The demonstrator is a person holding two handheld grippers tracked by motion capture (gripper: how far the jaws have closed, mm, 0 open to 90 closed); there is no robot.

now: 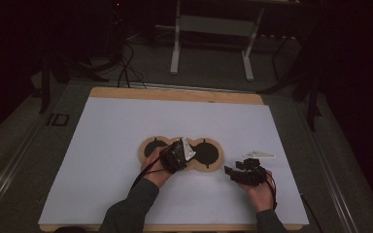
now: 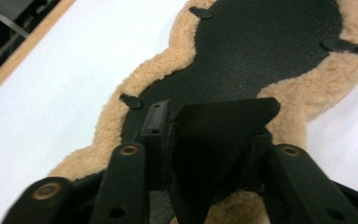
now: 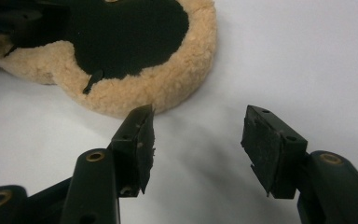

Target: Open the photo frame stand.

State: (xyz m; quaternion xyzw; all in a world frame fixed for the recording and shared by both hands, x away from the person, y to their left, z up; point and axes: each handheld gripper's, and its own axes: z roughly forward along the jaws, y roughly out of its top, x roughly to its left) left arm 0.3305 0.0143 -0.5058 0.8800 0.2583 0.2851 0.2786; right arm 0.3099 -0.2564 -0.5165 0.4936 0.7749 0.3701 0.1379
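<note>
A tan fleece-edged pad (image 1: 180, 154) with a black three-lobed middle lies flat near the centre of the white surface (image 1: 111, 145). Bare white room lies all around it, widest to the left and far side, and the wooden edge (image 1: 175, 94) runs along the far side. The left tongs (image 1: 177, 154) sit over the pad's middle; in the left gripper view a black flap (image 2: 214, 140) of the pad stands between the two pads, which appear to press on it. The right tongs (image 1: 243, 172) rest near the pad's right end, just clear of its fleece rim, standing apart with nothing between them. A small pale piece (image 1: 260, 154) lies just beyond them.
</note>
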